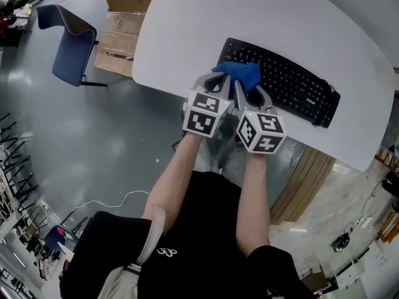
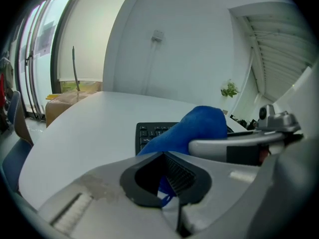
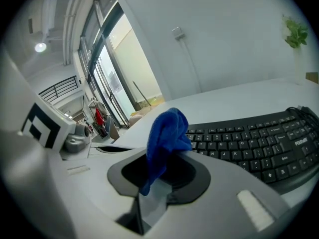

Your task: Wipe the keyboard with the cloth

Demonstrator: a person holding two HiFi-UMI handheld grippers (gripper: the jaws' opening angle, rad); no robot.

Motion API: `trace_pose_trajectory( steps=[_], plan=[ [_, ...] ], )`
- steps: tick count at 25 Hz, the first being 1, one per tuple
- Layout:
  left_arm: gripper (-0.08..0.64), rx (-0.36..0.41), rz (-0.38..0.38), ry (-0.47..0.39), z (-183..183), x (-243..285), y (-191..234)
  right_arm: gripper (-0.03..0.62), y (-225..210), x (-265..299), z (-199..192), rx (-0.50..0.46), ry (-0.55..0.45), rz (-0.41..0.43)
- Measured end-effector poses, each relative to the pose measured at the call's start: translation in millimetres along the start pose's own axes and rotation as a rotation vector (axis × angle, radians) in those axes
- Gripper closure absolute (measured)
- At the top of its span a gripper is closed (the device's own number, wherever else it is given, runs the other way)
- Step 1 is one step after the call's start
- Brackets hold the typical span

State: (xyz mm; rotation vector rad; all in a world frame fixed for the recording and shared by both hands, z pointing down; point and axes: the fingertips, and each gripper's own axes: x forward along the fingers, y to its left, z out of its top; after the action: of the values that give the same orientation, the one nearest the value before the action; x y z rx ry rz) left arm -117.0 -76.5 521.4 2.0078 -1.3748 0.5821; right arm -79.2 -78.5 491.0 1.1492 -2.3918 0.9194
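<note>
**Q:** State of the two grippers?

**A:** They are held side by side at the near edge of the table (image 1: pixel 187 23). The left gripper (image 1: pixel 218 85) has its jaws closed, with a fold of the cloth (image 1: pixel 240 73) pinched where the dark pads meet. The right gripper (image 1: pixel 248 93) is closed in the same way, and a strip of the cloth hangs down through its jaw opening.

**Q:** Surface and room?

**A:** The table is a plain white top with a rounded edge. The only other item on it is a black keyboard (image 1: pixel 293 83), set at an angle to the person. Below the near edge is a glossy grey floor (image 1: pixel 93 142) with a thin white cable (image 1: pixel 109 202) trailing across it. To the left, a blue chair (image 1: pixel 67 45) stands on the floor, and cardboard boxes (image 1: pixel 121 27) sit against the table's far-left edge. Further back there is a white wall (image 2: pixel 189 44), a small green plant (image 2: pixel 229 89) and tall windows (image 3: pixel 112 78).

**Q:** Position of the cloth?

**A:** It is at the left end of the keyboard, over the end keys and shared between both sets of jaws. Contact with the keys cannot be confirmed.

**Q:** Appearance?

**A:** Solid bright blue with a fine towel-like nap. It is bunched rather than spread flat, standing up in a rounded hump above the jaws.
</note>
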Motion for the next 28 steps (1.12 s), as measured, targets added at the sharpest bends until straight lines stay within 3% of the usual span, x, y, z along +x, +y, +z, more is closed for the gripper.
trace_pose_trajectory(
  steps=[28],
  plan=[
    [0.563,0.093,-0.086,0.051,-4.2,41.7,-94.9,0.509,-82.8,-63.5,-8.1,0.084,-0.031,-0.087]
  ],
)
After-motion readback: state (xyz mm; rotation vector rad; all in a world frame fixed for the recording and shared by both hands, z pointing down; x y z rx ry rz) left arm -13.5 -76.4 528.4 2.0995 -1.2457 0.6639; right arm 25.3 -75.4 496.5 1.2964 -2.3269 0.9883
